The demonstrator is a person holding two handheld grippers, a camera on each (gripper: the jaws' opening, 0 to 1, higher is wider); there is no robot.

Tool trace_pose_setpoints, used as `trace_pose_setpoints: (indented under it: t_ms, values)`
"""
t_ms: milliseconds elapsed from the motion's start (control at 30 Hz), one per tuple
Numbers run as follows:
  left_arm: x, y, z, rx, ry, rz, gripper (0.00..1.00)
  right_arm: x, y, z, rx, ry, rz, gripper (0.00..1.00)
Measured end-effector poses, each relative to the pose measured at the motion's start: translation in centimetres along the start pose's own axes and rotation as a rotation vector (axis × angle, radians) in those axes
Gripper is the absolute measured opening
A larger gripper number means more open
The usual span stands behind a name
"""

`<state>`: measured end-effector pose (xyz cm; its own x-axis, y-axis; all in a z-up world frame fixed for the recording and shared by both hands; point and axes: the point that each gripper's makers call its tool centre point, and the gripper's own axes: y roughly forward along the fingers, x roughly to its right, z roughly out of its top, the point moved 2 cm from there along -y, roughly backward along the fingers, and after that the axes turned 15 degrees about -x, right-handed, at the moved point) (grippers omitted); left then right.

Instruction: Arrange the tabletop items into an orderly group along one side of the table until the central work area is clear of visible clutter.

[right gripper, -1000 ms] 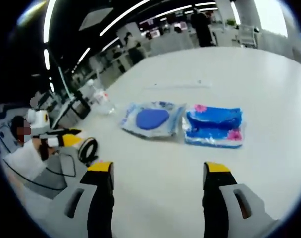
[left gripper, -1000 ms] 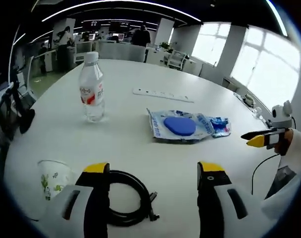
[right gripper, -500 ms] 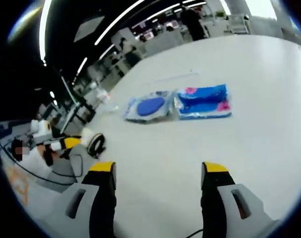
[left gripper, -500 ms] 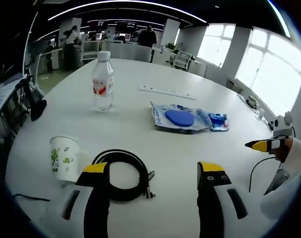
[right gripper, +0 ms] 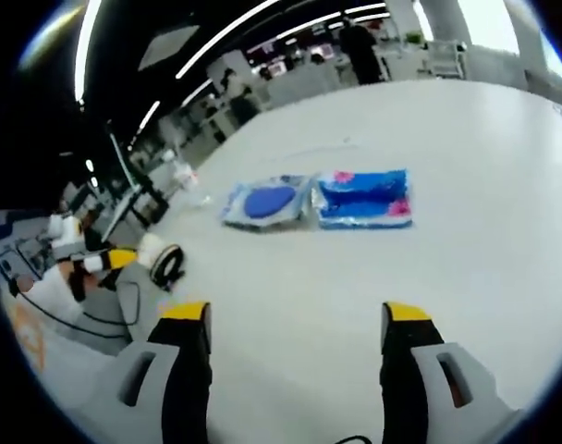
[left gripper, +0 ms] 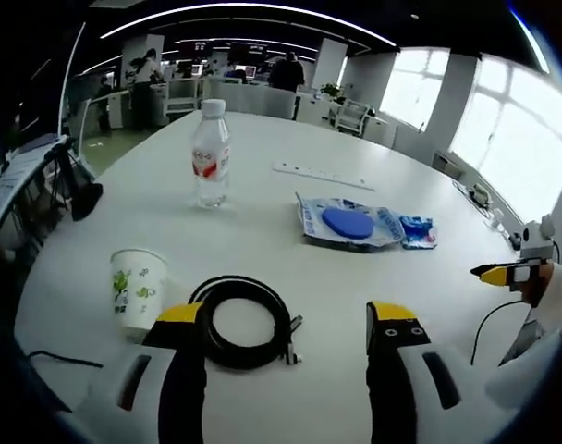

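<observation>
Left tool (left gripper: 286, 324) jaws apart above coiled cable (left gripper: 246, 322), right tool (right gripper: 295, 324) spread over bare table (right gripper: 466, 213)

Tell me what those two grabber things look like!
Each tool, the left tool and the right tool, has two black jaws with yellow tips on pale grey bodies. A white sleeve and a thin black cable show beside the right one.

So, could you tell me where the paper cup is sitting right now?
In the left gripper view, the paper cup stands upright on the white table, low on the left, just left of the coiled black cable and nearer than the water bottle.
</observation>
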<state>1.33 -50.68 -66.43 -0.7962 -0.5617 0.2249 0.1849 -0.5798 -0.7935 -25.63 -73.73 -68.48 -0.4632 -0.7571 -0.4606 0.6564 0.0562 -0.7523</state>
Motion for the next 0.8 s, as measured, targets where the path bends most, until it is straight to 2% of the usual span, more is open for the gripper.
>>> trace_pose_setpoints:
  t_ms: [67,167,267,467,533,667,800]
  values:
    - [-0.3,-0.2,0.1,0.012,-0.029,-0.012,0.7,0.4,0.0,-0.6,-0.004,0.022,0.001,0.77]
    - [-1.0,-0.4,-0.1,0.002,-0.022,0.006,0.7,0.6,-0.1,-1.5,-0.015,0.028,-0.009,0.77]
    - [-1.8,-0.6,-0.2,0.0,-0.027,0.019,0.7,0.5,-0.1,-2.0,-0.007,0.115,0.036,0.75]
    - [-3.4,-1.0,0.1,0.004,-0.054,0.043,0.69,0.6,-0.2,-2.1,-0.005,0.111,0.029,0.75]
    - [-3.9,-1.2,0.2,0.004,-0.059,0.05,0.68,0.5,-0.3,-1.8,0.012,0.146,0.046,0.74]
    - [-5.6,-1.9,0.5,0.027,-0.113,0.08,0.67,0.6,-0.3,-2.0,0.013,0.166,0.047,0.72]
    - [-7.2,-2.4,0.7,0.026,-0.114,0.118,0.67,0.5,-0.4,-2.4,0.001,0.172,0.045,0.72]
